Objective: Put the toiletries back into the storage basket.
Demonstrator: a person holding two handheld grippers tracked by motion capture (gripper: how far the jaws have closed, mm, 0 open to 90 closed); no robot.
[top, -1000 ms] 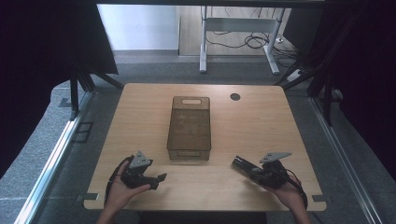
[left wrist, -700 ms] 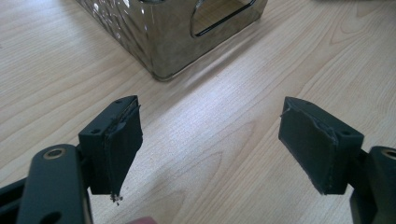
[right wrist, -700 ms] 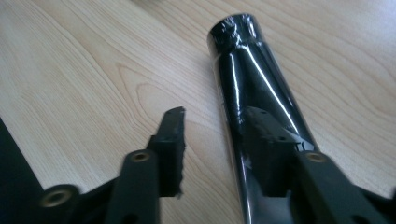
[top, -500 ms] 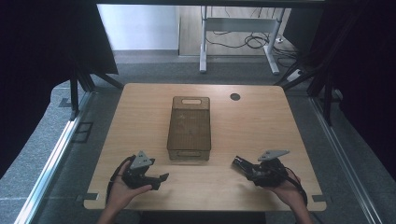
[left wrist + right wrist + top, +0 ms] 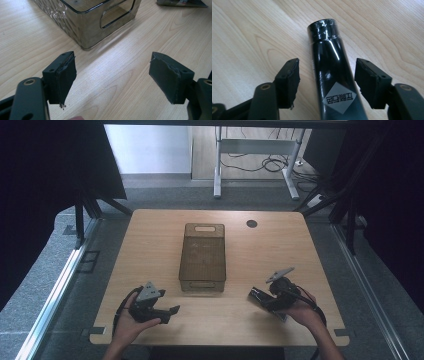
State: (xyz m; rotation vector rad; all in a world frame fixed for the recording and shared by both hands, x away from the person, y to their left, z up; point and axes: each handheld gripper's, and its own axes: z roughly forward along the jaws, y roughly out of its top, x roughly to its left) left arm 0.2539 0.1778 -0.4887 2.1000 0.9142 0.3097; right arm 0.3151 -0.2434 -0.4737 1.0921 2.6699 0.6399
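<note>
A glossy black tube (image 5: 332, 65) with a grey diamond label lies flat on the wooden table, cap end pointing away. My right gripper (image 5: 327, 75) straddles it; its jaws have just been opening and stand open, with a gap on each side of the tube. In the high view the right gripper (image 5: 265, 299) is at the front right, with the tube (image 5: 256, 295) poking out to its left. My left gripper (image 5: 170, 312) is held open at the front left with nothing between its pads (image 5: 63, 75). It points at the near end of a smoky translucent bin (image 5: 82, 22).
The bin (image 5: 202, 251) stands lengthwise in the middle of the table, a handle slot in each end. A small black disc (image 5: 251, 223) sits at the back right. The table's front edge (image 5: 215, 341) lies just below both hands. Desk legs and cables are on the floor beyond.
The right gripper's jaws have spread apart and let go of the black tube, and that hand has shifted slightly up the picture. The left gripper has stayed where it was.
</note>
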